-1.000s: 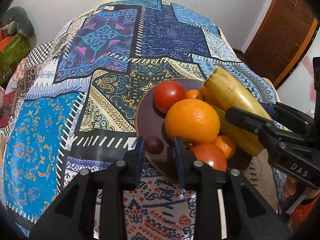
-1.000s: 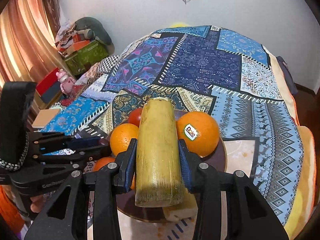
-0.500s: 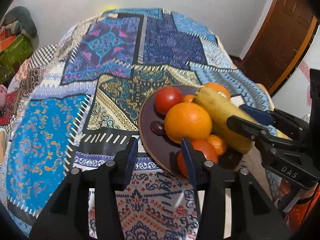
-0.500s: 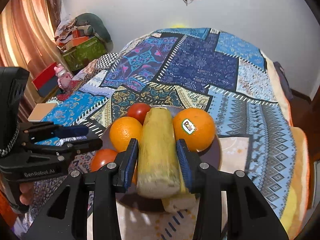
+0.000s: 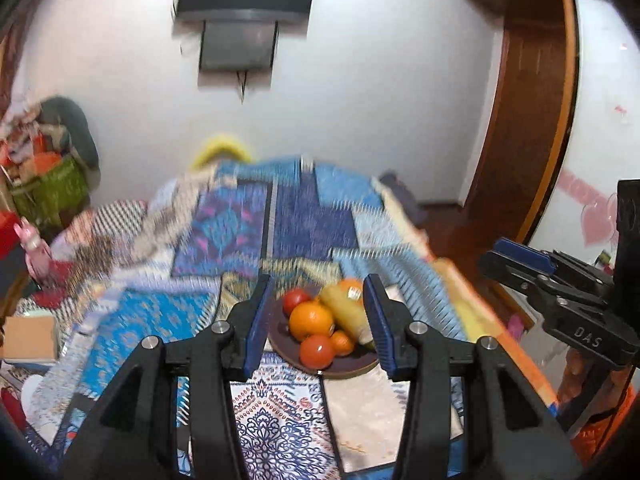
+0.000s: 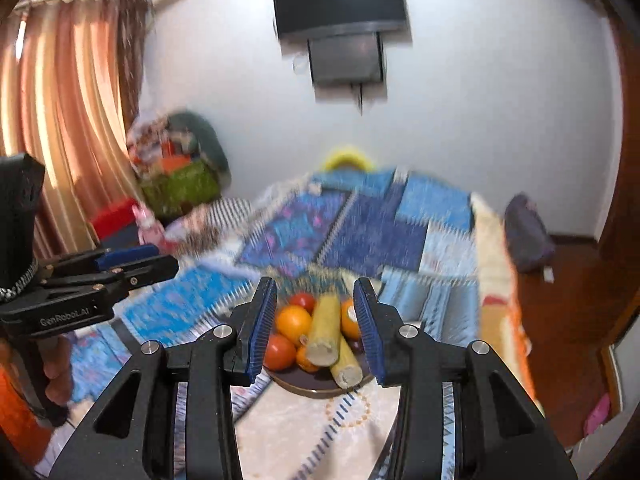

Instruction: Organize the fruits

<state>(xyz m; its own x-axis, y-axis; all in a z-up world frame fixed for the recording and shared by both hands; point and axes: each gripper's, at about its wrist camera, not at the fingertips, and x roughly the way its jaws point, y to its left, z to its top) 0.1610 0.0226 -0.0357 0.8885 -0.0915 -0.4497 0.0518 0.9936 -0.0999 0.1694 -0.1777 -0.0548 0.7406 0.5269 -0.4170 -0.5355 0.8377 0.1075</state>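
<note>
Two grippers hang above a bed spread with a patchwork cover (image 5: 248, 240) in blue, purple and cream; much of the cover is blurred. Near the cover's front edge sits a dark round plate (image 5: 344, 366) piled with fruit: an orange (image 5: 311, 320) at the middle, a tomato (image 5: 295, 299) behind it, another tomato (image 5: 317, 351) in front, a small orange (image 5: 342, 341) beside that, and two yellow cane pieces (image 6: 326, 330) lying lengthwise on the plate's right half, with a second large orange (image 6: 347, 318) past them. Behind the bed a white wall carries a black screen (image 6: 342, 8) on a bracket. Left of the bed are orange curtains (image 6: 68, 128), a heap of clothes and bags (image 6: 176, 168) and a pink toy (image 6: 146, 222). Right of the bed stands a brown wooden door (image 5: 520, 120).

The left gripper (image 5: 318, 322) has just been opening; its blue-padded jaws stand apart with nothing between them, the plate showing through the gap well below. The right gripper (image 6: 316, 322) is also parted and empty, clear of the fruit. A hand (image 6: 56, 376) grips the left tool's handle.

Writing: "GenRobot.AI" on the left gripper's side, "DAS" on the right gripper's side. The stickers on both large oranges are too small to read
</note>
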